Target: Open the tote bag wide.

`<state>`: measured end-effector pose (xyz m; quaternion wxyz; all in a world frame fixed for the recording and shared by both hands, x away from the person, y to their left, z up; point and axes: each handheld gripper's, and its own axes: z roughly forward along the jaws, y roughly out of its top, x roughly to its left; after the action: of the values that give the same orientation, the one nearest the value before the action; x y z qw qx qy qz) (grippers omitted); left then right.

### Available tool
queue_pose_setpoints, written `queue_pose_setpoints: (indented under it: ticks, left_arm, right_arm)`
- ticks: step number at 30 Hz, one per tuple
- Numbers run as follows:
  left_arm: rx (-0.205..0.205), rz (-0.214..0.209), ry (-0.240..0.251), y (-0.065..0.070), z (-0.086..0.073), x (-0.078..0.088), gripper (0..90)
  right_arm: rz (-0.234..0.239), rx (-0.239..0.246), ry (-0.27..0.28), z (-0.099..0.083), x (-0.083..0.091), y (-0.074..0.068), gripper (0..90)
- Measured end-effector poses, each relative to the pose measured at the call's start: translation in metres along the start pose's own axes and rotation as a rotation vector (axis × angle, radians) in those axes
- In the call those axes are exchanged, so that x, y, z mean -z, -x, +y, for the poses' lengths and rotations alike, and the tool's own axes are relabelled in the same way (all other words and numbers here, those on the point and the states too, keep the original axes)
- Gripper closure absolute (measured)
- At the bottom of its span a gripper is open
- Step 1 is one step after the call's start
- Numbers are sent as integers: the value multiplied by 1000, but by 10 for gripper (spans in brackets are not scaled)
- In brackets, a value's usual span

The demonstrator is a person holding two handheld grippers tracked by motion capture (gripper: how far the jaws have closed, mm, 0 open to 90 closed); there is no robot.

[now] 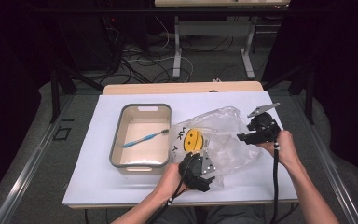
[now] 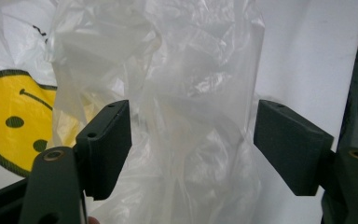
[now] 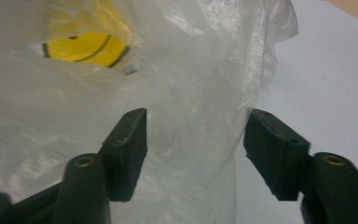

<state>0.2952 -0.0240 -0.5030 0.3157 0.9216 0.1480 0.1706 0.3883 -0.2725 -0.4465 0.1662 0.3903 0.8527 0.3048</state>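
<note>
Both the left gripper (image 1: pixel 204 173) and right gripper (image 1: pixel 247 135) stand open, film loose between unpressed pads. The clear plastic bag (image 1: pixel 219 140) lies crumpled beside the grey tray (image 1: pixel 116 140). Judging by this, the toothbrush (image 1: pixel 145 138) remains unbagged

1. Your left gripper (image 1: pixel 204 164), at lower centre of the high view, is black with a grey three-cornered plate on top.
2. Your right gripper (image 1: pixel 248 132), at right of that view, carries the same plate.
3. A black cable trails from each toward the bottom edge.
4. Close up, the jaws are dark blocks with small screw holes on brass-ringed arms.
5. Your forearms are bare, no sleeves.
</note>
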Motion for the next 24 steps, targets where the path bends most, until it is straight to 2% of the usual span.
queue_pose_setpoints:
  ticks: [2,5,8,10,12,13,14,15,16,17,19,20,22,24]
  left_arm:
    - [4,3,1,1,2,-3,272]
    - [11,27,6,1,3,-10,329]
    - [22,24,7,-1,3,-18,430]
    - [21,28,4,-1,3,-24,490]
    - [23,25,5,-1,1,-31,549]
    - [18,12,-5,-1,1,-34,588]
    - [23,18,-6,0,-1,-37,618]
    - [21,3,-16,0,-2,-39,641]
    - [20,13,-15,1,-4,-42,672]
    - [16,-1,-25,1,-5,-44,699]
    - [18,-1,-18,2,-8,-48,767]
    - [9,-15,-39,1,-8,-49,797]
    - [5,-12,-35,2,-9,-49,854]
    - [-3,-46,-29,2,-9,-47,879]
  right_arm:
    - [20,14,13,2,7,-3,302]
    - [46,41,20,5,16,-10,238]
    - [89,78,6,8,16,-22,157]
    - [108,111,-10,10,9,-32,159]
    - [87,135,-25,11,-2,-39,256]
    - [85,147,-41,12,-8,-41,335]
    - [56,164,-42,12,-14,-42,459]
    - [20,164,-26,12,-19,-42,570]
    - [1,174,-6,12,-22,-40,643]
    - [0,174,-1,12,-24,-39,712]
    - [-23,168,34,12,-24,-35,806]
    - [-22,162,35,13,-23,-34,838]
    - [-42,146,57,13,-20,-32,882]
    - [-51,138,66,14,-17,-31,895]
